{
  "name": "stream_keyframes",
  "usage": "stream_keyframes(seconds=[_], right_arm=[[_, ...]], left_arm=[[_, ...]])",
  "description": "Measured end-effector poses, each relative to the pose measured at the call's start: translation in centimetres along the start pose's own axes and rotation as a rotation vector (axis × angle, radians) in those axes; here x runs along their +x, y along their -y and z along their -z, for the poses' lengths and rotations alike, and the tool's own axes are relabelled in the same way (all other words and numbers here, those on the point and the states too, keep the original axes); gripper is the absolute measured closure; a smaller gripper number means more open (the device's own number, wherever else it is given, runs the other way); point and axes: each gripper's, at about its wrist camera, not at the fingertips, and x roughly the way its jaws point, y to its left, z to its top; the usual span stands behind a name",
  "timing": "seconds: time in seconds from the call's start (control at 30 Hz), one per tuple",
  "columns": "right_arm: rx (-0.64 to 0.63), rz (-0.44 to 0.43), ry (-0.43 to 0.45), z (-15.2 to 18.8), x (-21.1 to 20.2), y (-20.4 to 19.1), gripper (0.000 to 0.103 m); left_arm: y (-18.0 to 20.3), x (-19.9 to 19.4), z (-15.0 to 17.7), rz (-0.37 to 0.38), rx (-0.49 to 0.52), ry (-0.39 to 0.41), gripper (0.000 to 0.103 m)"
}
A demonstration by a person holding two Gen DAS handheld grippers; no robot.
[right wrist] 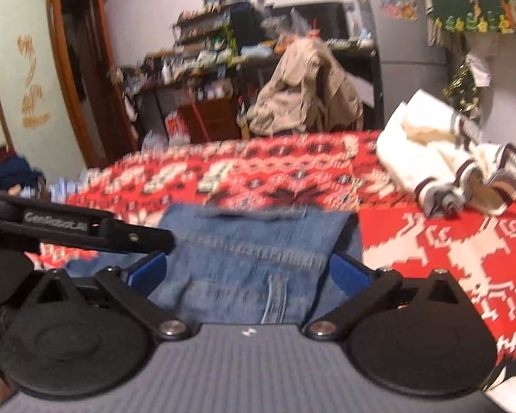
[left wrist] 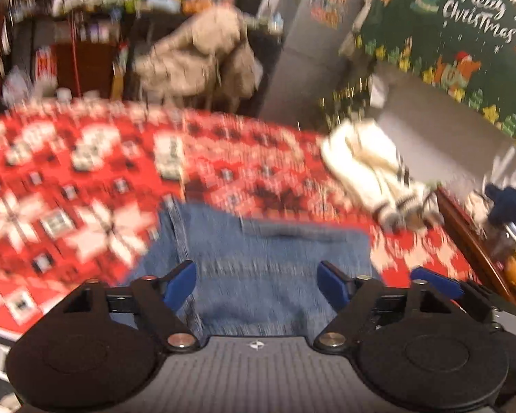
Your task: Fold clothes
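Both hand-held grippers wide open, nothing gripped. Left hand-held gripper (left wrist: 257, 287) and right hand-held gripper (right wrist: 247, 272) sit over folded jeans (left wrist: 258, 268) on red patterned bed cover (left wrist: 85, 179). White sweater (right wrist: 440, 158) at 2 o'clock.

left gripper (left wrist: 257, 285) jaws spread wide; right gripper (right wrist: 247, 272) likewise.

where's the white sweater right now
The white sweater lies crumpled on the red patterned blanket, far right in both views, beyond and right of the jeans.

Open bedspread (left wrist: 68, 179) beyond jeans (left wrist: 258, 268)
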Motion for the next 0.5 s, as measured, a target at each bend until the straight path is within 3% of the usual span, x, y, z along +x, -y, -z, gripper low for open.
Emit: stream_keyframes(seconds=[0.17,0.27,0.37,0.5], right_arm=[[0.011,0.024,0.056,-1.8,-0.9,0.8,0.001],[0.018,0.039,0.088,-2.8,-1.4,1.2,0.001],[0.009,0.062,0.087,-3.5,-1.3,1.4,0.001],[0.012,0.093,-0.004,-3.9,0.2,1.4,0.009]], left_arm=[[-0.4,-1.5,-1.9,-0.034,0.022,0.118,0.01],[-1.5,-1.1,-2.7,-0.063,-0.058,0.117,0.011],[-3.2,-0.2,-3.4,-0.054,-0.184,0.056,0.024],[-6.3,1.7,-3.8,-0.02,-0.353,-0.036,0.053]])
